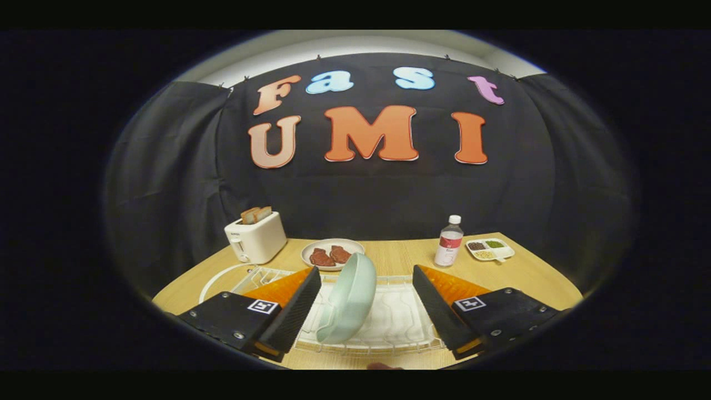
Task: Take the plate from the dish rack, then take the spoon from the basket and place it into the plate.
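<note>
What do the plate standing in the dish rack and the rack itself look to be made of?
Plate: probably glazed ceramic or melamine; pale green, smooth, with a soft sheen along its rim. It stands on edge between the open gripper fingers, neither of which touches it. Dish rack: thin white wire, likely coated metal; the slender bars form an open grid. Neither material is certain from looks alone.

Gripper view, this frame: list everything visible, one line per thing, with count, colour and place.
plate: one, pale green, standing on edge in the rack, between the fingers
dish rack: one, white wire, on the table under the fingers
toaster: one, white, bread in its slots, far left of the table
dish of meat: one, white, two brown pieces, beyond the plate
bottle: one, clear, white cap, beyond the fingers
divided tray: one, white, beside the bottle
table: one, light wood
gripper: one, jaws open either side of the plate
</note>
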`<state>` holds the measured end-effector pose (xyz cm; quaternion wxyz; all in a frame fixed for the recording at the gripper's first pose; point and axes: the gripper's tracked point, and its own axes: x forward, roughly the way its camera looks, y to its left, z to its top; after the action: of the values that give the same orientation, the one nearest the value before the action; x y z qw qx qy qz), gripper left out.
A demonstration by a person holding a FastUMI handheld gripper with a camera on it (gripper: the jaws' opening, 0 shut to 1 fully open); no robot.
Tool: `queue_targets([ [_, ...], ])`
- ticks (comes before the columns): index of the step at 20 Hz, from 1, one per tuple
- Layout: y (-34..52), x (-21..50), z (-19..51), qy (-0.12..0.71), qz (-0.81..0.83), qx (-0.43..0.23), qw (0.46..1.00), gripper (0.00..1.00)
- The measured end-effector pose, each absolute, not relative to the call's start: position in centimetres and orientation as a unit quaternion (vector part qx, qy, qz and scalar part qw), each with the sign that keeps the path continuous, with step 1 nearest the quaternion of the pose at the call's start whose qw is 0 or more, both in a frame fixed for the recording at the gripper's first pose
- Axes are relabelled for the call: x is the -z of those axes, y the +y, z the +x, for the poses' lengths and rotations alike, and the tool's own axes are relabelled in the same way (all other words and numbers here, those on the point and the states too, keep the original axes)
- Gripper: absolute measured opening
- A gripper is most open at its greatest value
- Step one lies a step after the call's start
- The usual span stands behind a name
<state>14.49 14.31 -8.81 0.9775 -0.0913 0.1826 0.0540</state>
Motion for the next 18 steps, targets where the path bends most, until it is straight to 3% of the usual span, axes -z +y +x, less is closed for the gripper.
queue_targets([
  [11, 12.5, 13.1, 16.1, 0.237, -0.148, -0.006, 0.96, 0.99],
  [15, 13.1, 14.9, 16.3, 0.261, -0.15, -0.011, 0.954, 0.81],
  [17, 13.2, 16.1, 15.8, 0.285, -0.149, -0.011, 0.947, 0.66],
  [18, 12.5, 16.1, 16.1, 0.283, -0.156, 0.01, 0.946, 0.5],
])
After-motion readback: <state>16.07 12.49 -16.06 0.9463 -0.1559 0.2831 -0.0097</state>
